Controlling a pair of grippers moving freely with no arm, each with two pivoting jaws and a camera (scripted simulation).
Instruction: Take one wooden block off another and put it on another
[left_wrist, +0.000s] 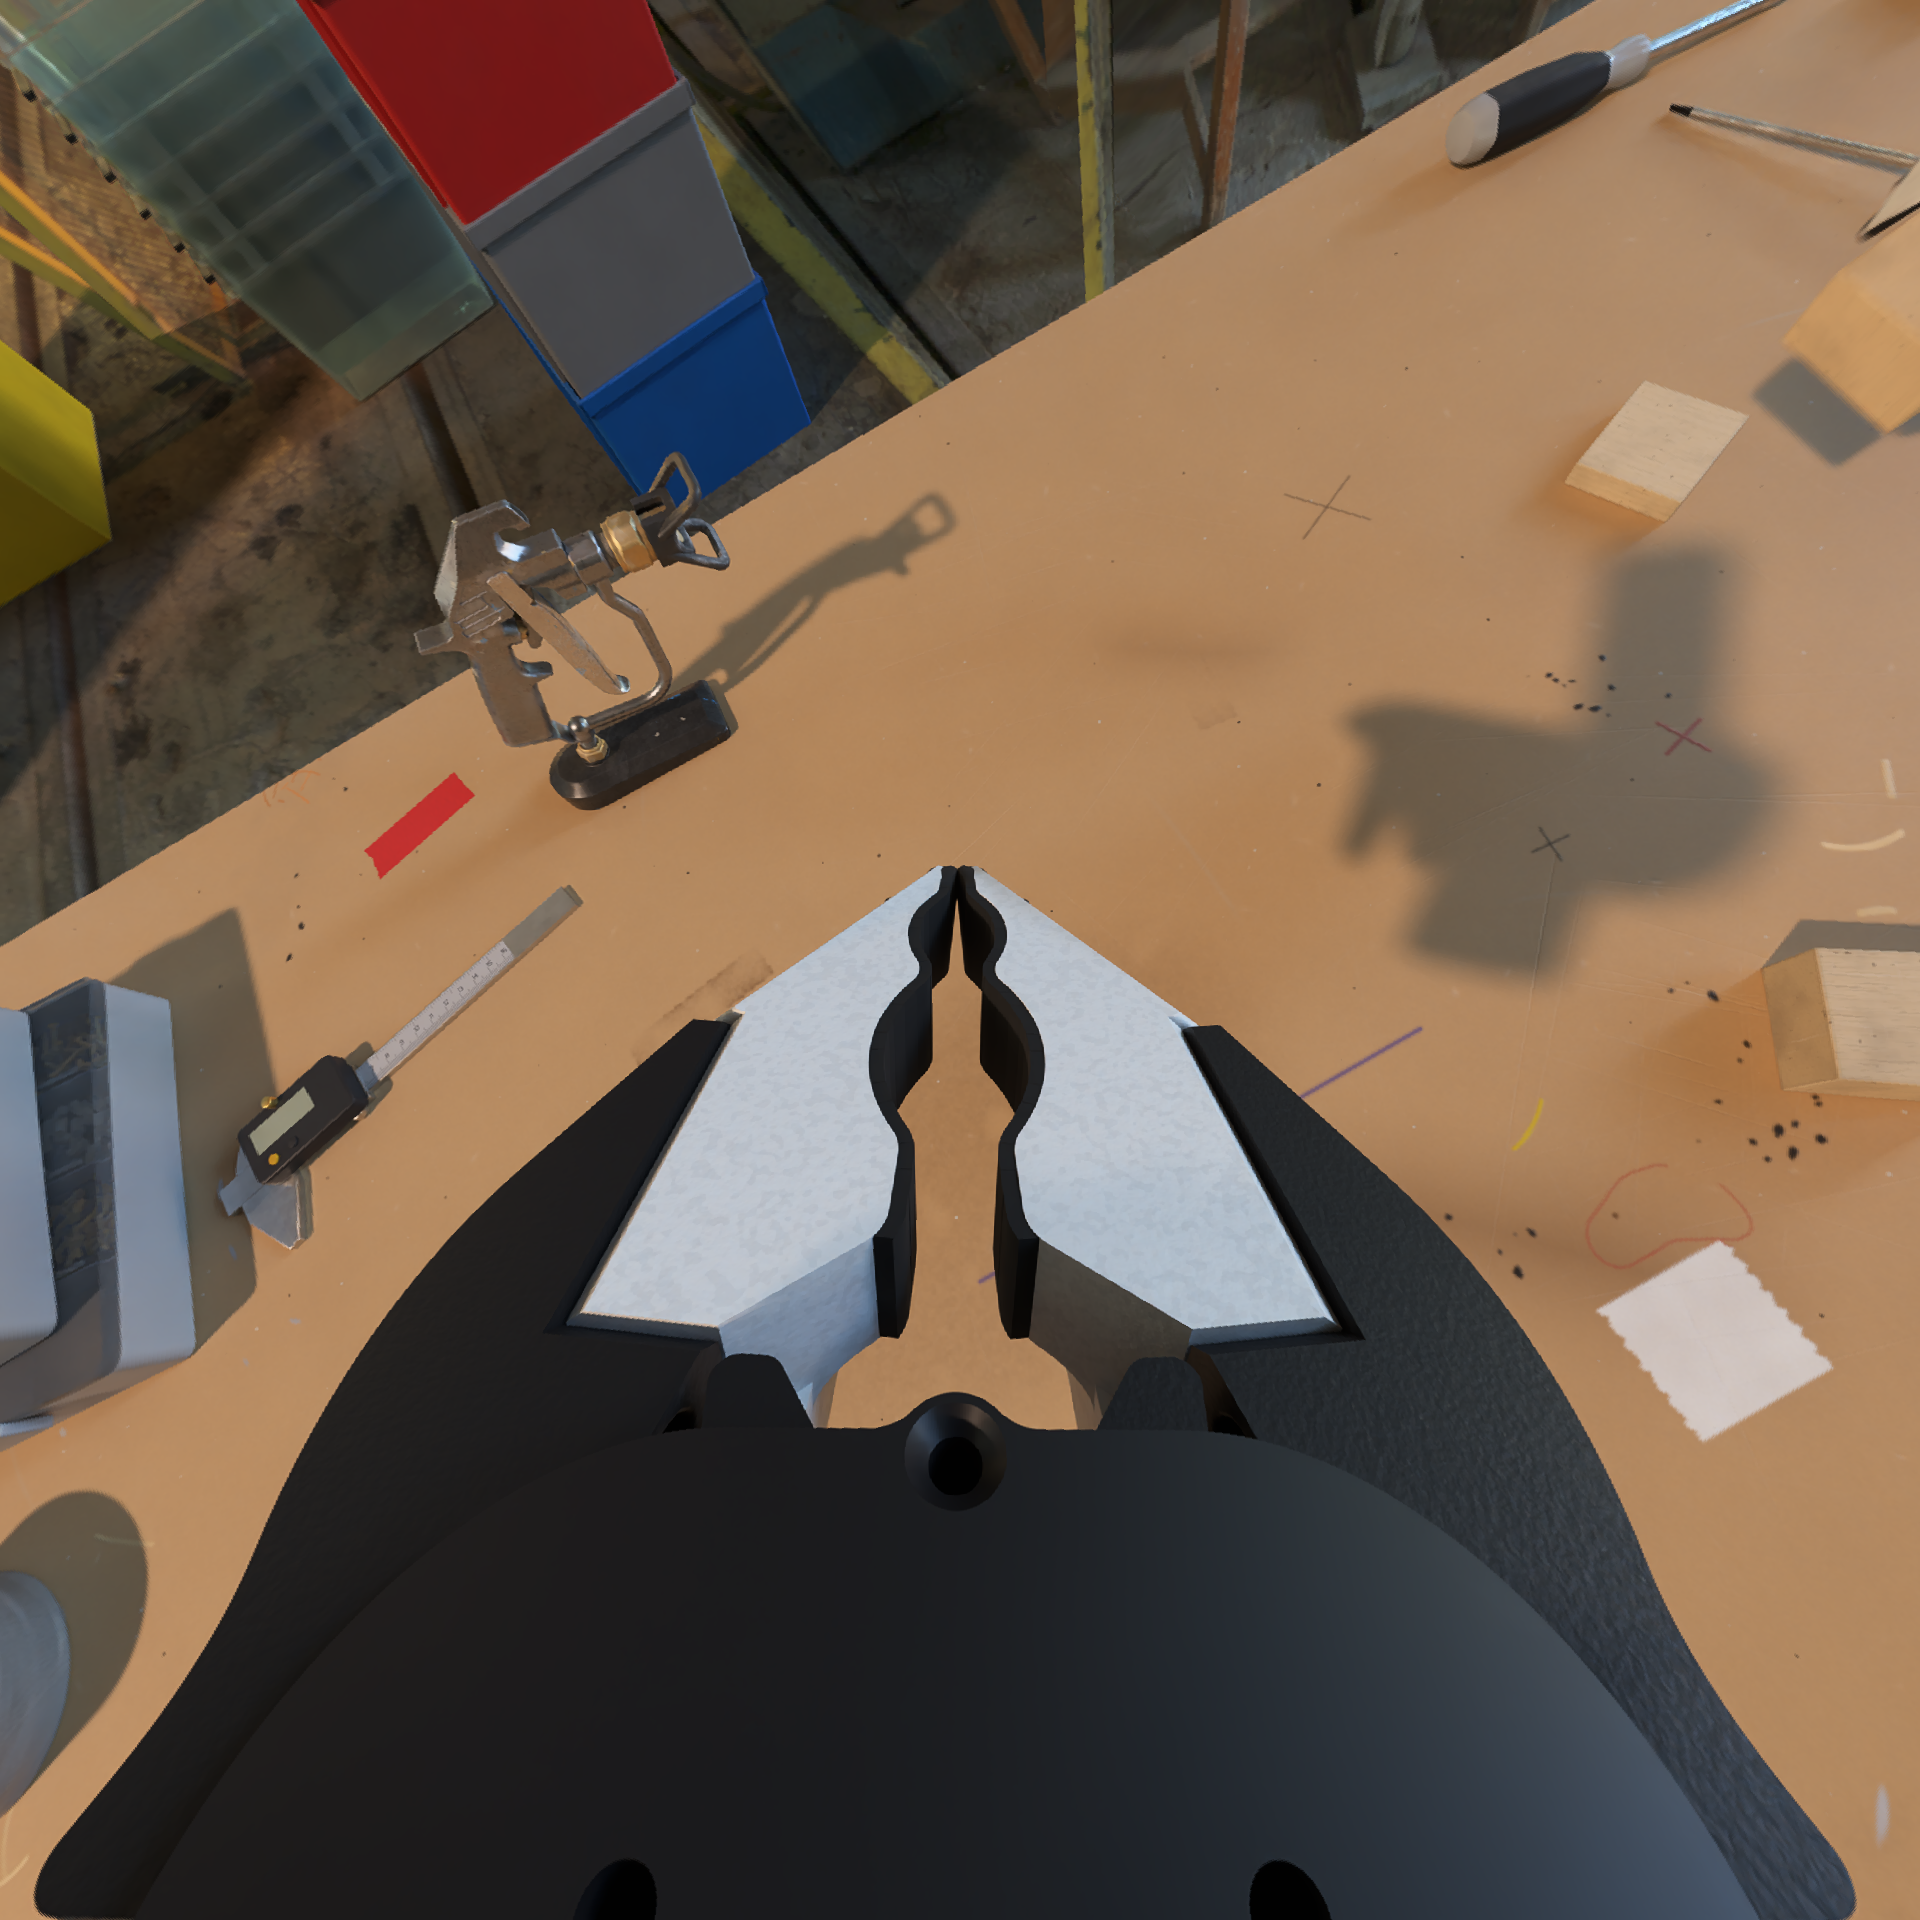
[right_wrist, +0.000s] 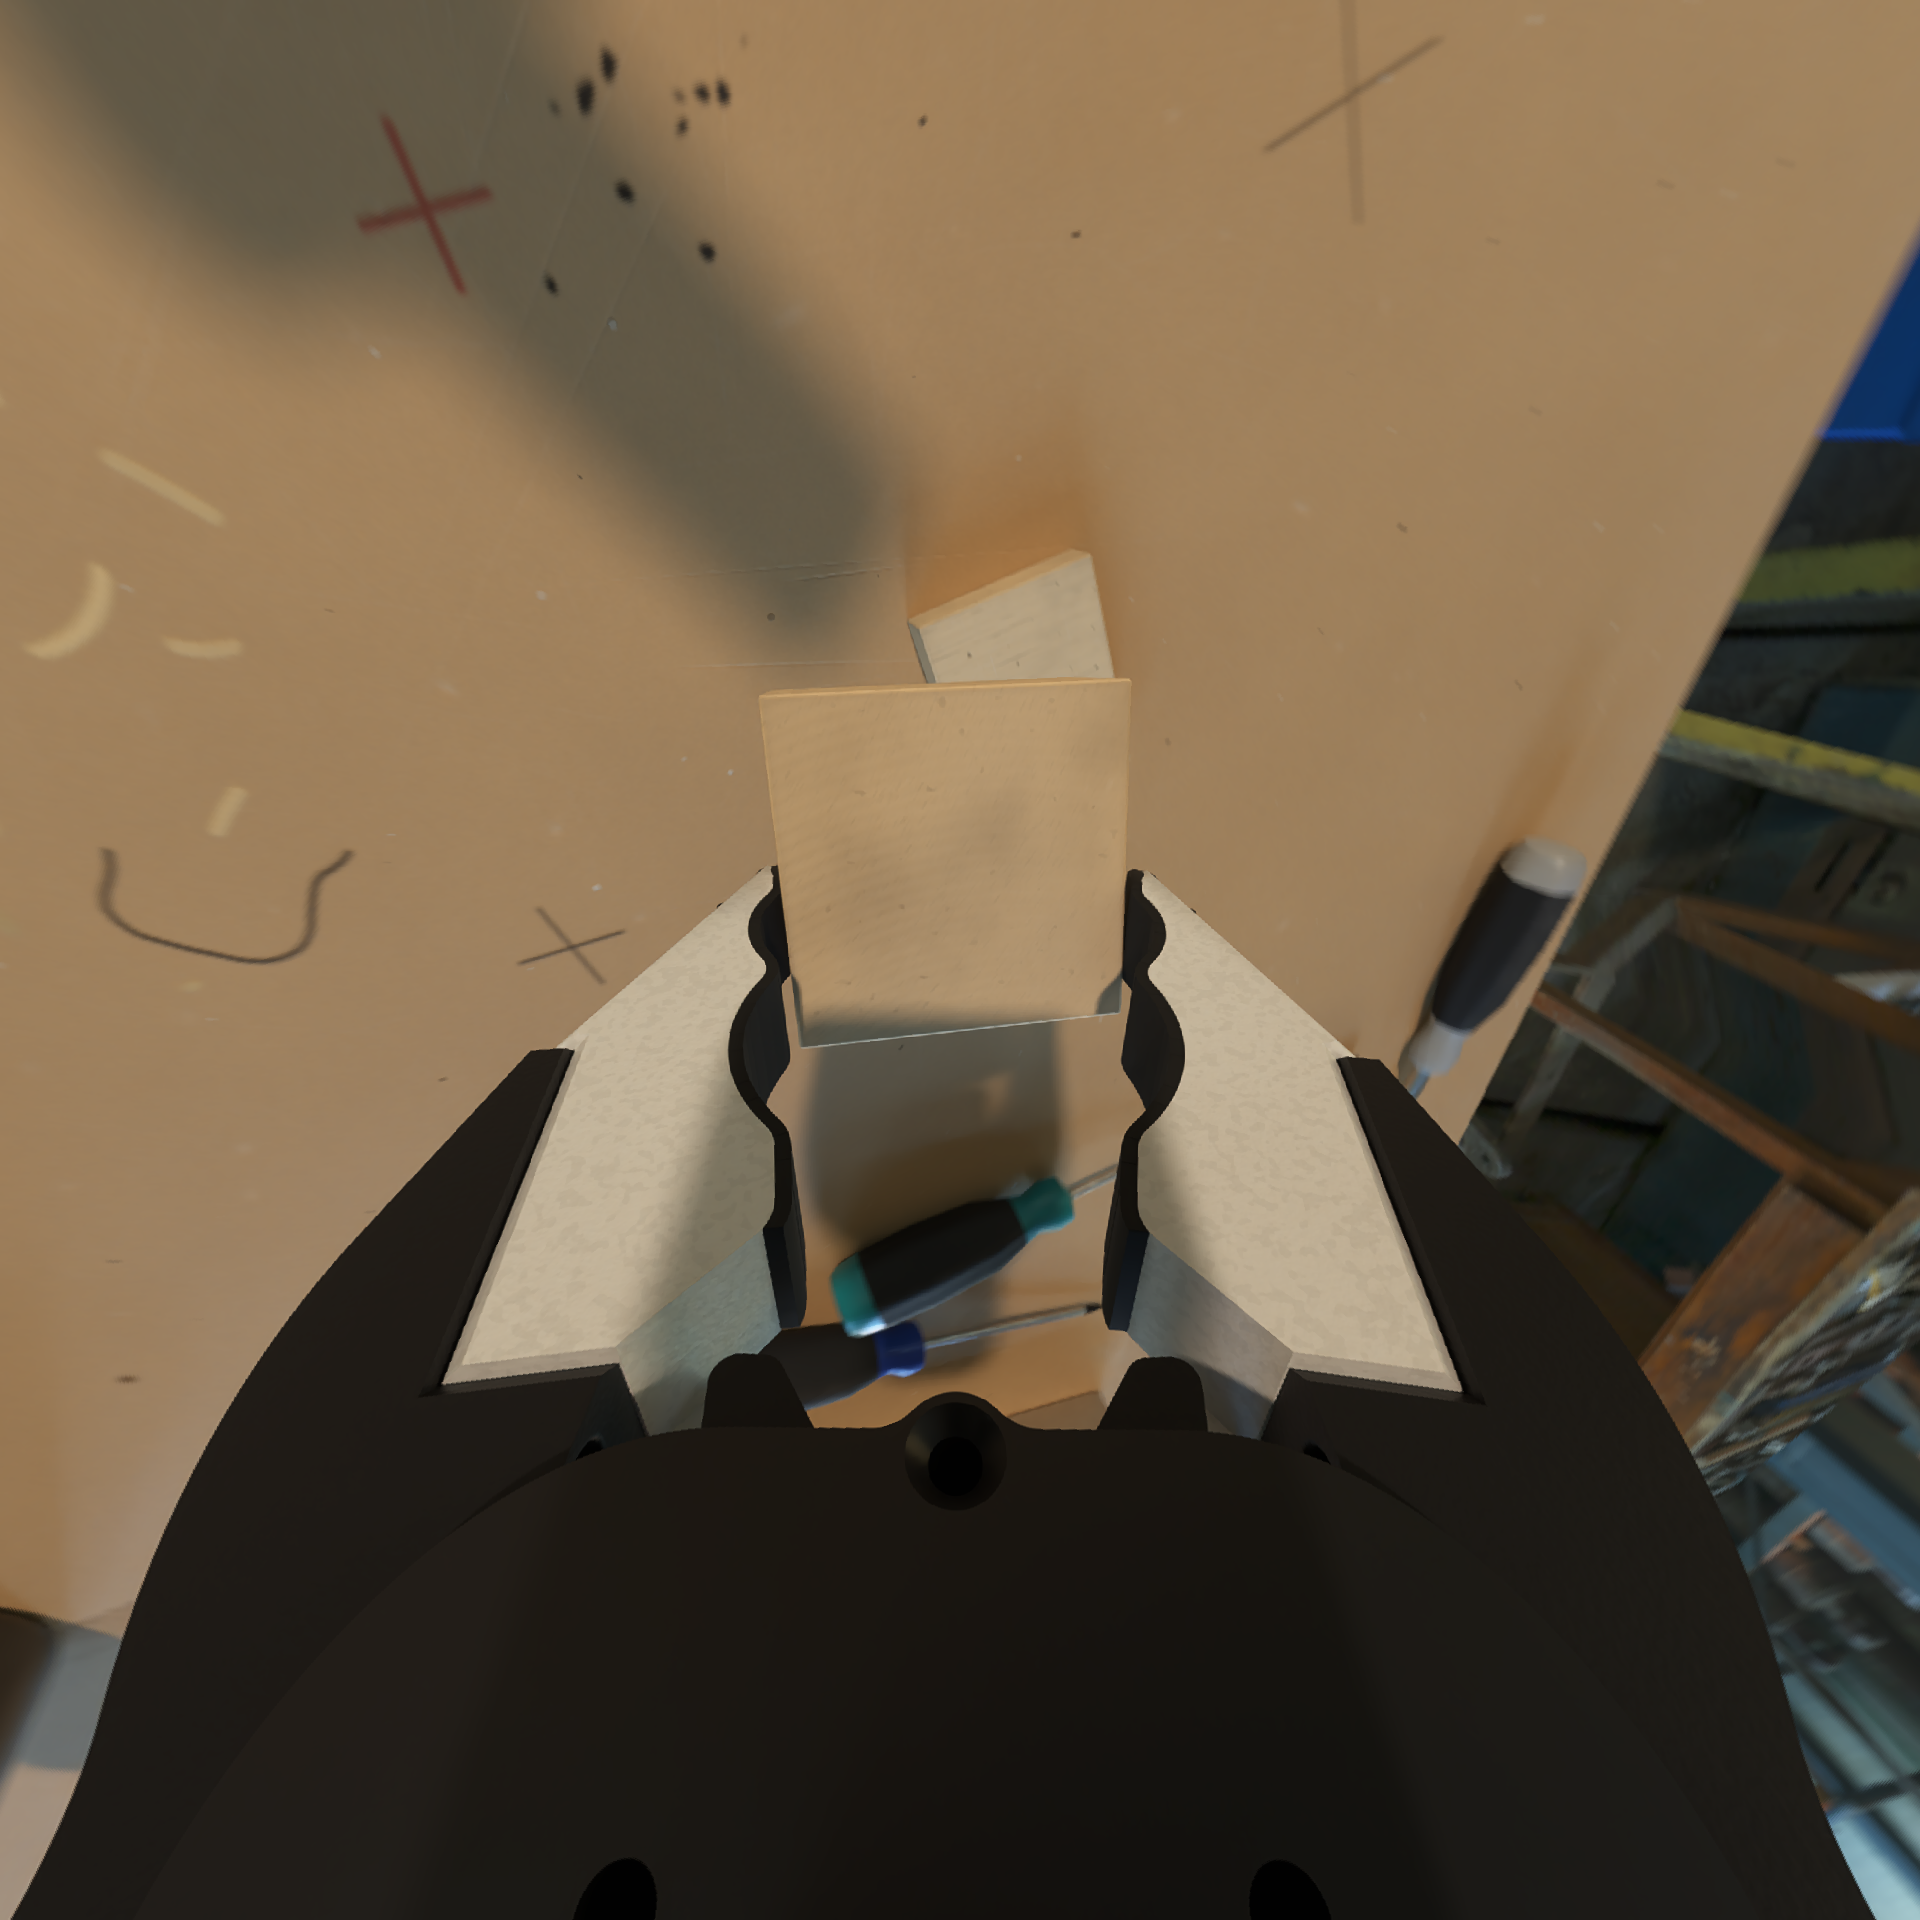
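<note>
In the right wrist view my right gripper (right_wrist: 953, 894) is shut on a pale wooden block (right_wrist: 945, 831), gripping its two sides and holding it above the table. A second, flat wooden block (right_wrist: 1013, 623) lies on the table just beyond it, partly hidden by the held one. In the left wrist view my left gripper (left_wrist: 956, 878) is shut and empty above the table. That view shows the flat block (left_wrist: 1652, 452), a raised block (left_wrist: 1860, 322) at the right edge with its shadow under it, and a thicker block (left_wrist: 1844, 1023) at the right.
A spray gun (left_wrist: 571, 623) on a black stand, a caliper (left_wrist: 395, 1060), a grey box (left_wrist: 94, 1174) and white paper (left_wrist: 1714, 1340) lie around the left gripper. Screwdrivers (right_wrist: 951, 1252) (right_wrist: 1496, 956) lie under and right of the right gripper, near the table edge (right_wrist: 1662, 790).
</note>
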